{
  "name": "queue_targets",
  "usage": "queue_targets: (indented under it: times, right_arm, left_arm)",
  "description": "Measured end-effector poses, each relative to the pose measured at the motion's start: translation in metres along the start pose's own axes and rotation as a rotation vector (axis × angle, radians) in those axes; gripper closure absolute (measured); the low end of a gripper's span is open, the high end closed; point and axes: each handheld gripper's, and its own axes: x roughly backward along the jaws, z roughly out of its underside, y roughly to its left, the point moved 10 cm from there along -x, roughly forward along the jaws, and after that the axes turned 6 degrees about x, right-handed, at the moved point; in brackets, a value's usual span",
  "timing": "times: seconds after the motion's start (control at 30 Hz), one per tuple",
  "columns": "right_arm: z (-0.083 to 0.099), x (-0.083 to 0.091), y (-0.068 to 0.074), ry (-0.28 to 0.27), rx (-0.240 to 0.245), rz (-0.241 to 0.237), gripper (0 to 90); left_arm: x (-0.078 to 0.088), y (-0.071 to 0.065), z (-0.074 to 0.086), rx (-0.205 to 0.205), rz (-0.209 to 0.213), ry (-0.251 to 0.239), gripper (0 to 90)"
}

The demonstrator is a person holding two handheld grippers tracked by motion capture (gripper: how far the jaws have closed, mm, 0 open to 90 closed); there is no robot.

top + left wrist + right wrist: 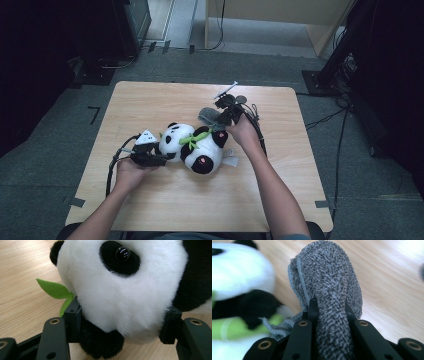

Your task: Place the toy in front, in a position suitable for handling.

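We see bare table [150, 100] open along the far and left sides, wide free wood near the front edge, panda plush [192, 147] blocking the middle, grey cloth [209, 116] just beyond it, both forearms crossing the near half

place: lab or recording room | floor: grey carpet [55, 130] with tape marks [94, 114] | furniture: lone wooden table [165, 97], pale cabinet [280, 20] | gear: black stands [345, 45], cables [325, 120] along the floor
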Motion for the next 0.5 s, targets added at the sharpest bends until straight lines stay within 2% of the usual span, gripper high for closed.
queue_targets:
  times: [0.03,0.1,0.2,0.27,0.33,0.37,0.5]
  right_arm:
    - [0.001,0.002,-0.003,-0.008,-0.008,0.006,77.8]
    - [-0.004,0.011,-0.006,-0.056,-0.030,-0.001,77.7]
    - [-0.019,0.027,0.002,-0.133,-0.026,-0.029,77.7]
    - [-0.033,0.036,0.016,-0.174,-0.001,-0.046,77.6]
    - [-0.043,0.039,0.030,-0.192,0.030,-0.062,77.5]
    - [-0.050,0.039,0.041,-0.203,0.059,-0.072,77.5]
    - [-0.067,0.031,0.078,-0.222,0.119,-0.127,77.4]
  left_arm:
    - [0.000,0.000,0.000,0.000,-0.001,0.003,37.3]
    - [0.001,-0.001,0.001,-0.001,-0.003,0.007,37.2]
    - [0.001,-0.003,0.001,0.002,-0.004,0.006,37.0]
    - [0.002,-0.003,0.000,0.001,-0.004,0.003,36.9]
    - [0.002,-0.004,0.000,0.002,-0.003,-0.001,36.8]
    - [0.002,-0.004,0.000,0.001,-0.003,-0.001,36.7]
    - [0.002,-0.004,0.000,-0.001,-0.003,-0.004,36.6]
